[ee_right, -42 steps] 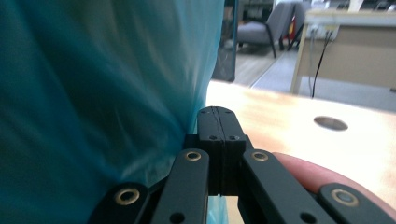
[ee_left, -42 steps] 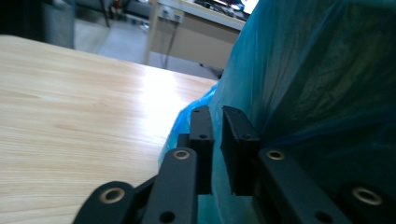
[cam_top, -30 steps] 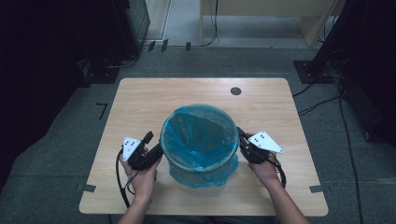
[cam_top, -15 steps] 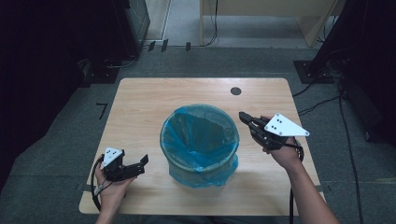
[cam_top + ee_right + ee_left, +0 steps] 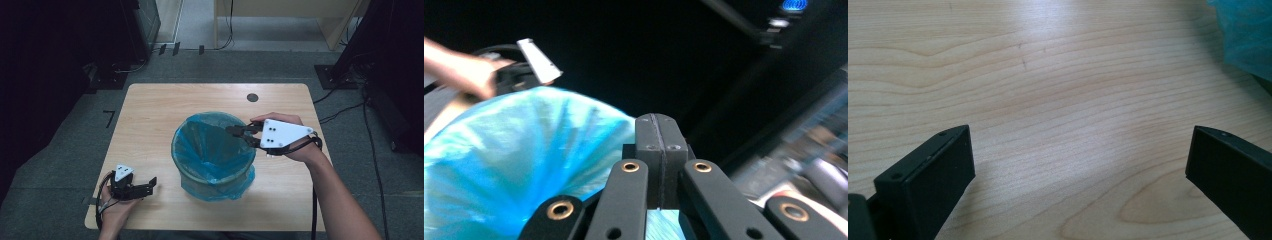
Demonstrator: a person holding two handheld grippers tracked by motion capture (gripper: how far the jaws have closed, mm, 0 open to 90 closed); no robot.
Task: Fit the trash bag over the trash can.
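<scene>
Right tool (image 5: 234, 131), jaws shut, pinches the blue bag (image 5: 215, 150) at the bin's rim; left tool (image 5: 150, 184) gapes wide, empty, on the desk (image 5: 150, 115).

One bin (image 5: 214, 155), two tools (image 5: 146, 187)

No readable text, labels or numbers anywhere (floor tape mark resembles "7", unclear).

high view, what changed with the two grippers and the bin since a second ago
The left gripper has let go of the bag's edge, pulled back to the table's near left corner and stands open; its jaws have just been opening, with nothing between them. The right gripper, shut, has lifted from the bin's right side to above its rim. The bin with its blue bag stays in place.
</scene>
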